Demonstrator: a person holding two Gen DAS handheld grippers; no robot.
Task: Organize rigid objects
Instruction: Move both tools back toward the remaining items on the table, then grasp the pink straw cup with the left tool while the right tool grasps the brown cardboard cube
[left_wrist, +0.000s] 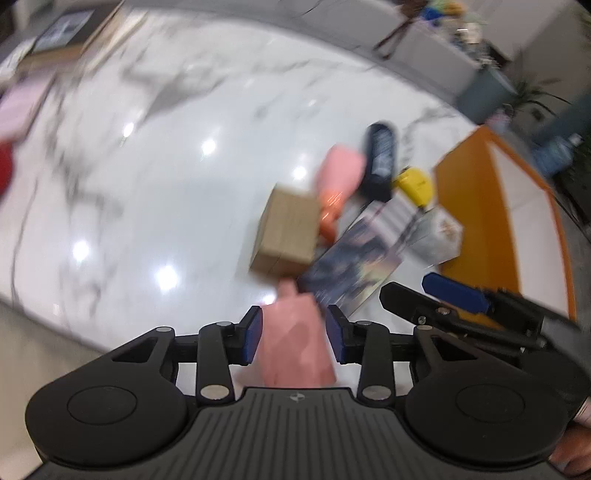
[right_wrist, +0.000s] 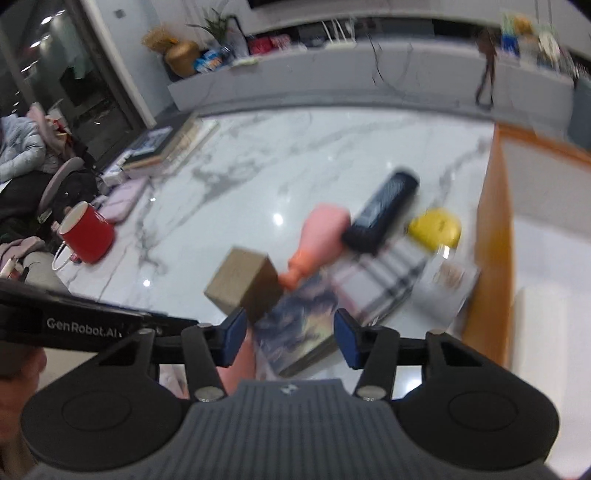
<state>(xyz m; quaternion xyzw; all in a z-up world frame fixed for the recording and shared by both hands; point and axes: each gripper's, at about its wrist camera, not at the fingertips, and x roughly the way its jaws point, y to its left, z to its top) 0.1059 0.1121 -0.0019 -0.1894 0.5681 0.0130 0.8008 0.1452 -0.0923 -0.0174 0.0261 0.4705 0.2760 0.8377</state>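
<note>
The left gripper (left_wrist: 294, 334) has its jaws pinching a pink bottle (left_wrist: 295, 343), held low at 6 o'clock in the left wrist view, above the near edge of the marble desk (left_wrist: 166, 155). The right gripper (right_wrist: 290, 338) has its jaws spread and holds nothing; a picture book (right_wrist: 295, 332) lies between and just beyond them.

Both views are smeared with motion blur, so the grip on the bottle is hard to judge, and a smooth rounded body could slip or twist out if the jaws sit off its middle.

The pile at 1 o'clock is crowded: a cardboard box (left_wrist: 290, 230) touches a second pink bottle (left_wrist: 338, 181), which lies beside a dark blue bottle (left_wrist: 380, 158) and near a yellow object (left_wrist: 415, 186), all close to the orange tray (left_wrist: 476, 206). Carrying the bottle over this cluster towards the tray risks clipping the box or setting the lying bottles rolling. The two grippers are also near each other, so they could knock together.
</note>
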